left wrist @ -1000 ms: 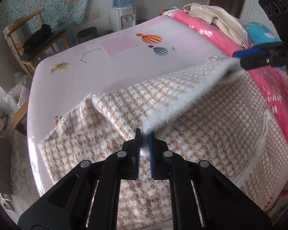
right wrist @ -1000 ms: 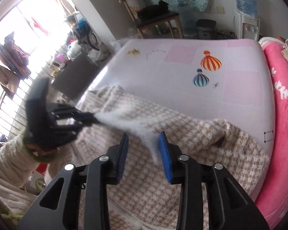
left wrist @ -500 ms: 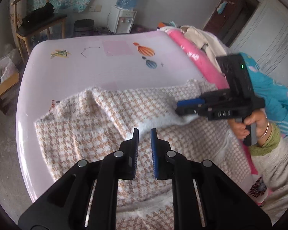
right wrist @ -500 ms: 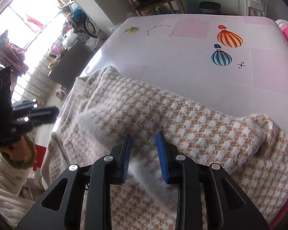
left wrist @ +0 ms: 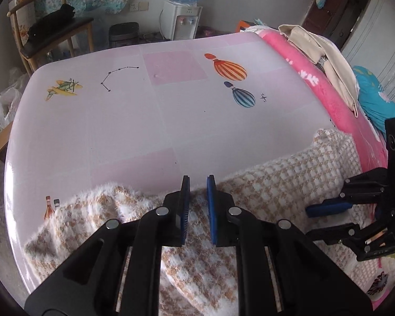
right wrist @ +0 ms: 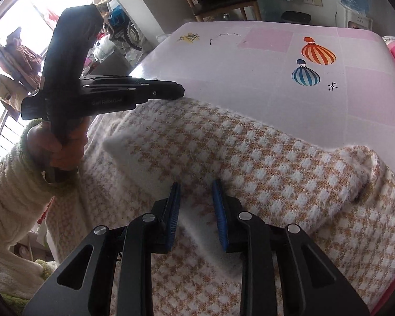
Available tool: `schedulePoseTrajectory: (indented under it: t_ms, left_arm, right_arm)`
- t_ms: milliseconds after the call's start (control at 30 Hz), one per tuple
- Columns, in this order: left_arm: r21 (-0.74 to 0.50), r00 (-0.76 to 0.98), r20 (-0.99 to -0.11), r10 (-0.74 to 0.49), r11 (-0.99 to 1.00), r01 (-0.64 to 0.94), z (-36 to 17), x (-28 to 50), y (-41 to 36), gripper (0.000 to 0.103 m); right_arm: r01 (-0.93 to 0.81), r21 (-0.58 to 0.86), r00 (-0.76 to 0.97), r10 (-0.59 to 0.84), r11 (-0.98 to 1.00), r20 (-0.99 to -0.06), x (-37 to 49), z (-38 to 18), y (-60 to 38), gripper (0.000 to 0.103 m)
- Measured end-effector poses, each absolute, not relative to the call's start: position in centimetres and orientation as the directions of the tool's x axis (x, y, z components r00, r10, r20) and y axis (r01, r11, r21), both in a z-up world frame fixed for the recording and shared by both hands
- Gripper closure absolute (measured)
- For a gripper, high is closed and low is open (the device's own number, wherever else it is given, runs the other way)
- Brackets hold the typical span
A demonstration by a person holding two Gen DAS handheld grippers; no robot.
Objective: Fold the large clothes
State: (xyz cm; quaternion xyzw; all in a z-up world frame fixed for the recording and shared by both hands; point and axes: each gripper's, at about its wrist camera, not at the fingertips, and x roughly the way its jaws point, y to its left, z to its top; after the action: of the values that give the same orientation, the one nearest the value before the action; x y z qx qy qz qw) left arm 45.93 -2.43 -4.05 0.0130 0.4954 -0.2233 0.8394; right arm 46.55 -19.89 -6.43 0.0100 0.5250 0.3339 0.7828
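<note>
A fuzzy tan-and-white houndstooth garment (left wrist: 276, 184) lies on the near part of a pink bed sheet (left wrist: 150, 110), with one layer folded over itself (right wrist: 237, 152). My left gripper (left wrist: 197, 192) is open and empty, above the garment's far edge. It also shows in the right wrist view (right wrist: 181, 90), held above the garment's left side. My right gripper (right wrist: 194, 205) is open and empty, low over the folded layer. It also shows at the right of the left wrist view (left wrist: 321, 221).
The sheet has balloon prints (left wrist: 230, 69) and a plane print (left wrist: 63, 89). A pink blanket (left wrist: 316, 84) with beige clothes (left wrist: 321, 52) runs along the right. A wooden chair (left wrist: 47, 34), bin (left wrist: 123, 34) and water dispenser (left wrist: 181, 21) stand beyond the bed.
Both grippers let go of the garment's white edge and opened. The lifted layer dropped flat onto the garment. The left gripper moved up and away from the cloth.
</note>
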Motion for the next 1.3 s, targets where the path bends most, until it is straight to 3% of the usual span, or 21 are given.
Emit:
schedulePoseTrajectory:
  t_ms: [100, 267, 467, 667, 933, 1033, 1133, 1233, 1300]
  left_arm:
    - [-0.199, 0.391, -0.844, -0.367, 0.892, 0.407, -4.1, 44.1, -2.0, 0.091]
    - [-0.098, 0.423, -0.847, -0.323, 0.876, 0.473, -4.2, 39.7, -2.0, 0.091]
    - [-0.15, 0.404, -0.843, -0.356, 0.876, 0.458, -4.1, 38.4, -0.9, 0.091]
    - [-0.196, 0.406, -0.829, -0.385, 0.879, 0.435, -4.5, 38.3, 0.0, 0.091]
    - [-0.198, 0.416, -0.818, -0.398, 0.873, 0.445, -4.6, 38.1, -0.1, 0.091]
    - [-0.206, 0.419, -0.813, -0.404, 0.873, 0.443, -4.6, 38.0, 0.1, 0.091]
    - [-0.203, 0.428, -0.81, -0.401, 0.877, 0.436, -4.6, 37.9, 0.2, 0.091]
    - [-0.204, 0.434, -0.806, -0.403, 0.877, 0.435, -4.7, 37.7, 0.3, 0.091]
    - [-0.211, 0.428, -0.806, -0.409, 0.874, 0.437, -4.7, 37.7, 0.4, 0.091]
  right_arm:
    - [-0.511, 0.365, 0.233, 0.534, 0.778, -0.813, 46.6, -6.4, -19.7, 0.078]
    - [-0.494, 0.361, 0.228, 0.518, 0.791, -0.824, 46.4, -6.0, -20.2, 0.078]
    - [-0.559, 0.299, 0.301, 0.525, 0.774, -0.797, 47.9, -1.5, -16.7, 0.078]
    - [-0.596, 0.245, 0.247, 0.465, 0.764, -0.85, 47.8, -5.3, -12.6, 0.078]
    - [-0.509, 0.244, 0.255, 0.415, 0.826, -0.873, 43.8, -4.1, -19.6, 0.08]
    - [-0.487, 0.277, 0.315, 0.463, 0.828, -0.829, 44.0, -1.4, -20.7, 0.08]
    - [-0.486, 0.183, 0.397, 0.402, 0.855, -0.825, 44.9, -0.8, -19.9, 0.08]
    - [-0.447, 0.073, 0.388, 0.266, 0.891, -0.882, 46.1, -4.0, -19.9, 0.081]
    - [-0.457, 0.053, 0.401, 0.259, 0.888, -0.879, 45.1, -5.0, -21.1, 0.081]
